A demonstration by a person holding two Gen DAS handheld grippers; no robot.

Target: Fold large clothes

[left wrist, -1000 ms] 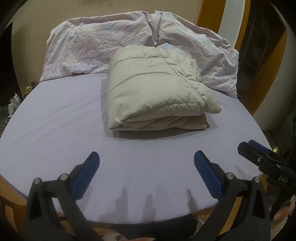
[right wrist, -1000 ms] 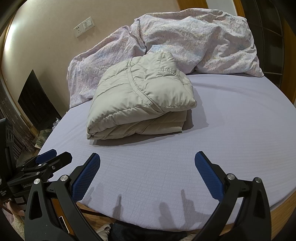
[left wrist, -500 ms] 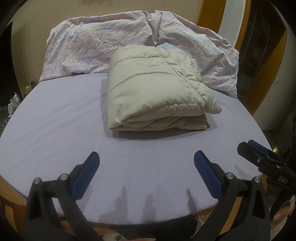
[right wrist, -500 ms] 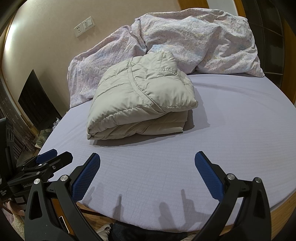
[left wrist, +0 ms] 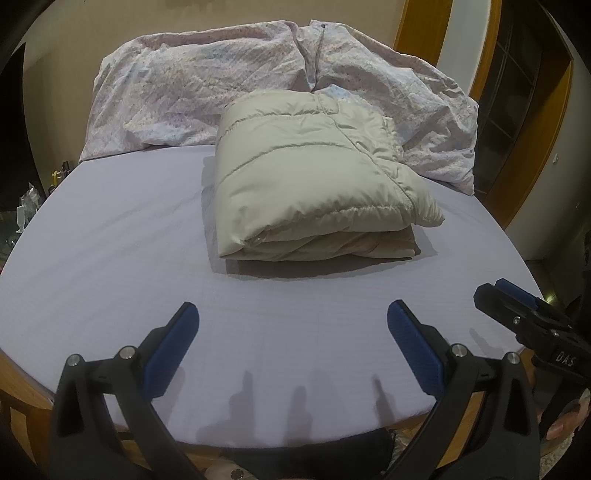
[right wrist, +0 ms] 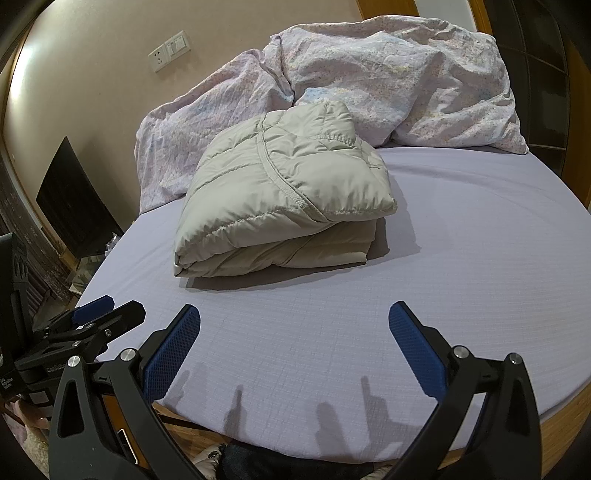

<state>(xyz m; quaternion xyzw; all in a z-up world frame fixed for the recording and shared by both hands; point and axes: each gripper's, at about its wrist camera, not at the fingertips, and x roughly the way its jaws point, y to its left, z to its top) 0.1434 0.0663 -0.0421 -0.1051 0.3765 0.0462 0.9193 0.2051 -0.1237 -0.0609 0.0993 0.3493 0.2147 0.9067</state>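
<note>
A beige puffer jacket [left wrist: 314, 181] lies folded into a thick rectangular bundle on the lavender bed sheet [left wrist: 110, 251]; it also shows in the right wrist view [right wrist: 280, 192]. My left gripper [left wrist: 291, 325] is open and empty, held above the near edge of the bed, well short of the jacket. My right gripper [right wrist: 293, 325] is open and empty too, at the same near edge. The right gripper shows at the right of the left wrist view [left wrist: 517, 310]. The left gripper shows at the left of the right wrist view [right wrist: 99, 314].
A crumpled floral duvet [left wrist: 207, 85] is heaped behind the jacket against the wall, also in the right wrist view [right wrist: 406, 77]. A wooden door frame [left wrist: 417, 33] stands at the far right. A dark bedside unit [right wrist: 74, 199] stands left of the bed.
</note>
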